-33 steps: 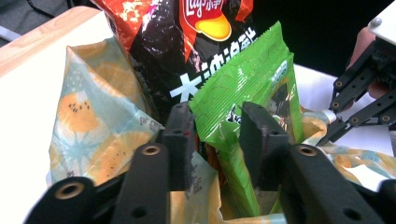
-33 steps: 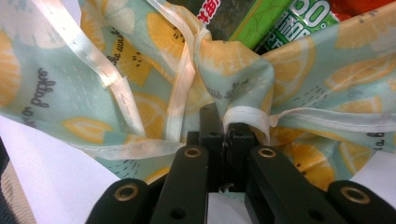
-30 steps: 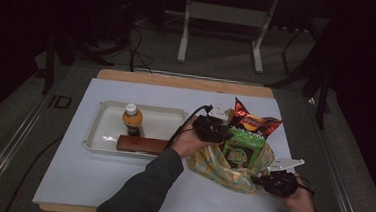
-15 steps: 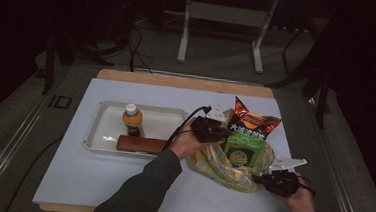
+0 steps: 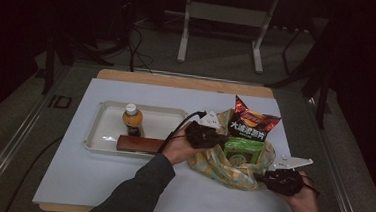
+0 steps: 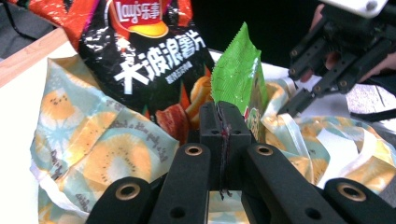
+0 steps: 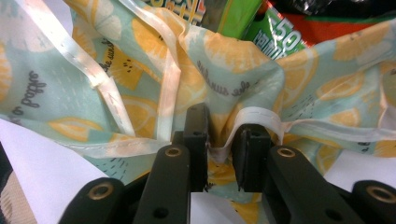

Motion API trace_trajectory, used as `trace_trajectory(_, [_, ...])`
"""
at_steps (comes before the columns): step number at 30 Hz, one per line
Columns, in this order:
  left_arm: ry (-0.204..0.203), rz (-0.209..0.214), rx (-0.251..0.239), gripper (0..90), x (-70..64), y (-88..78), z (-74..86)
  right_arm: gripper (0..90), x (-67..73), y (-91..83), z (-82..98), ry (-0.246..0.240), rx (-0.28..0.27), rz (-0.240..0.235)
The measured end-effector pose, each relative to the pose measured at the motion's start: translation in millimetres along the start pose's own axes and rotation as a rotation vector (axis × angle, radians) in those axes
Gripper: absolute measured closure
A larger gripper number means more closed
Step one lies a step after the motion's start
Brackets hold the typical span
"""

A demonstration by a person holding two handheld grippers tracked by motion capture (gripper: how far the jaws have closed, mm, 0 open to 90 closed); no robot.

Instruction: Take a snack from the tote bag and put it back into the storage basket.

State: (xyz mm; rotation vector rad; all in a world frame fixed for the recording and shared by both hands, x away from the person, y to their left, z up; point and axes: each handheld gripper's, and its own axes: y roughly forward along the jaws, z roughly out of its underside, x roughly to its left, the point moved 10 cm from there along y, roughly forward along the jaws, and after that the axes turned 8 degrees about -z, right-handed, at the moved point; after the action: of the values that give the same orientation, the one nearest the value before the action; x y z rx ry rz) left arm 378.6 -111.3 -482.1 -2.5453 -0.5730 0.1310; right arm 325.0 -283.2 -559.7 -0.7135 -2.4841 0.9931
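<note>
A cloth bag (image 5: 231, 171) printed with lemons lies open at the table's right. A black and red chip bag (image 5: 249, 124) and a green packet (image 5: 243, 151) stand in it. My left gripper (image 5: 219, 138) is at the bag's left rim, jaws shut. In the left gripper view its pads (image 6: 223, 116) meet in front of the green packet (image 6: 238, 74); I cannot tell if cloth is caught. My right gripper (image 5: 261, 177) is at the bag's right rim. Its jaws (image 7: 219, 126) have just been opening, and the bag's white hem (image 7: 254, 116) lies loose between them.
A white tray (image 5: 99, 125) sits left of the bag, holding an orange-capped bottle (image 5: 132, 119) and a brown bar (image 5: 135, 143). The white mat (image 5: 85, 189) ends near the table's edges. Metal stand legs (image 5: 222, 13) rise on the floor beyond the table.
The chip bag has tipped from leaning to upright in the bag. My left hand has shifted slightly along the bag's left rim. The right hand has stayed put.
</note>
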Motion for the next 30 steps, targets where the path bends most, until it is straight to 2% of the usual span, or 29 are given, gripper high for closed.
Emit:
trace_trajectory(10, [0.029, 0.014, -0.003, 89.3, -7.4, -3.6, -0.8, 65.5, 0.2, -17.7, -7.8, -0.002, -0.051, 0.011])
trace_trajectory(20, [0.036, 0.013, -0.005, 89.3, -9.0, -5.5, -0.1, 61.8, -4.0, -45.5, -12.4, 0.014, -0.132, 0.026])
trace_trajectory(30, [0.047, 0.013, 0.001, 89.3, -9.9, -6.1, 0.3, 60.6, -4.6, -56.6, -22.3, 0.000, -0.136, 0.039])
